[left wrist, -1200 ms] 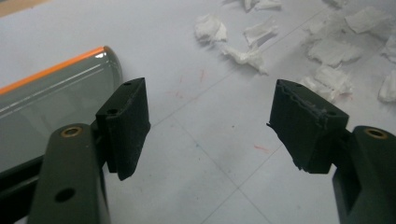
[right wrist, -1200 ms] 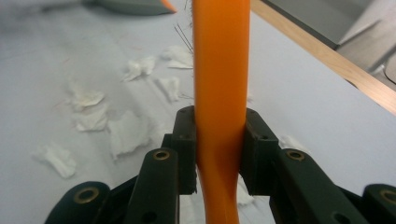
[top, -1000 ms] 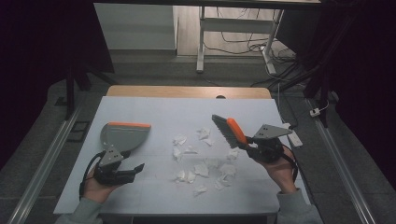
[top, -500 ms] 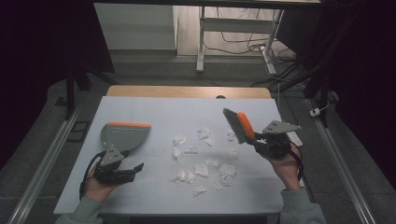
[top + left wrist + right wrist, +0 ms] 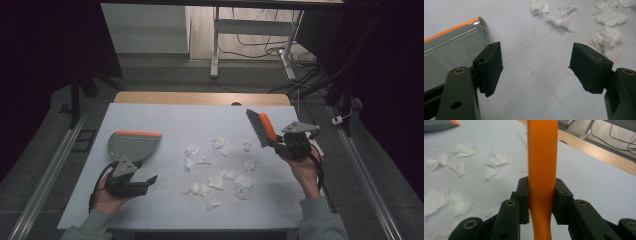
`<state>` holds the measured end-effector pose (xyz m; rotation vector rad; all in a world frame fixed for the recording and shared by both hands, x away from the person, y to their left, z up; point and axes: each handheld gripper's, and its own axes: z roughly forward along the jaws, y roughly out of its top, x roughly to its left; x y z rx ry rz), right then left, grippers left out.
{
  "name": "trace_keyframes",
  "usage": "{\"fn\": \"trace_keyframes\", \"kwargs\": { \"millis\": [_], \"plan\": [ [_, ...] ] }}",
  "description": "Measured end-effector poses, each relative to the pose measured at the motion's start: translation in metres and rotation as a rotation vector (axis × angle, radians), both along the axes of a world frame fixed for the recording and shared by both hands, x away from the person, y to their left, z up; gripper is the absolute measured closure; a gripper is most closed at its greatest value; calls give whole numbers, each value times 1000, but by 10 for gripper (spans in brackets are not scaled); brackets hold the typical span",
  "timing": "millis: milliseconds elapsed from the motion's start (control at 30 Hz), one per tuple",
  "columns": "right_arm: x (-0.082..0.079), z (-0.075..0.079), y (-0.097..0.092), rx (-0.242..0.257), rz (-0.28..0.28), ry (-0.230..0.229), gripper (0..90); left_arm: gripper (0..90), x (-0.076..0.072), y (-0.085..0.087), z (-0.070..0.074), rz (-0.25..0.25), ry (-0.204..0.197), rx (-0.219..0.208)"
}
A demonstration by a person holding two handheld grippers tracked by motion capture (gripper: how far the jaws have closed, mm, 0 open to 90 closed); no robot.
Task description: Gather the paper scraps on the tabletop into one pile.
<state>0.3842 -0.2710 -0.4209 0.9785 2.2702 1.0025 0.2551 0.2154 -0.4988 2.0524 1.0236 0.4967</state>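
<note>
Sweeping is barely beginning: the right gripper [image 5: 283, 143] fingers are pinching the brush [image 5: 261, 128] handle at the scraps' [image 5: 216, 181] two o'clock, all lying loose on the counter [image 5: 165, 117], while the left gripper [image 5: 142, 181] fingers are gaping beside the dustpan [image 5: 131, 145] at nine o'clock

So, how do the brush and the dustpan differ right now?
The brush is lifted off the table, clamped in the right gripper; the dustpan lies flat, unheld, beside the open left gripper. The brush is long and narrow; the dustpan broad and grey. Both carry orange parts.
</note>
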Motion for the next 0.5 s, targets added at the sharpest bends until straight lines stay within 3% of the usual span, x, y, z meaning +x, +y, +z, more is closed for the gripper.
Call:
{"fn": "trace_keyframes", "kwargs": {
  "millis": [200, 500],
  "plan": [
    [37, -7, 17, -177, 26, 90, 706, 274, 1, -1, -2, -14, 7, 8],
    [82, -19, 39, -420, 11, 194, 706, 277, 2, 0, -2, -3, 15, 1]
  ]
}}
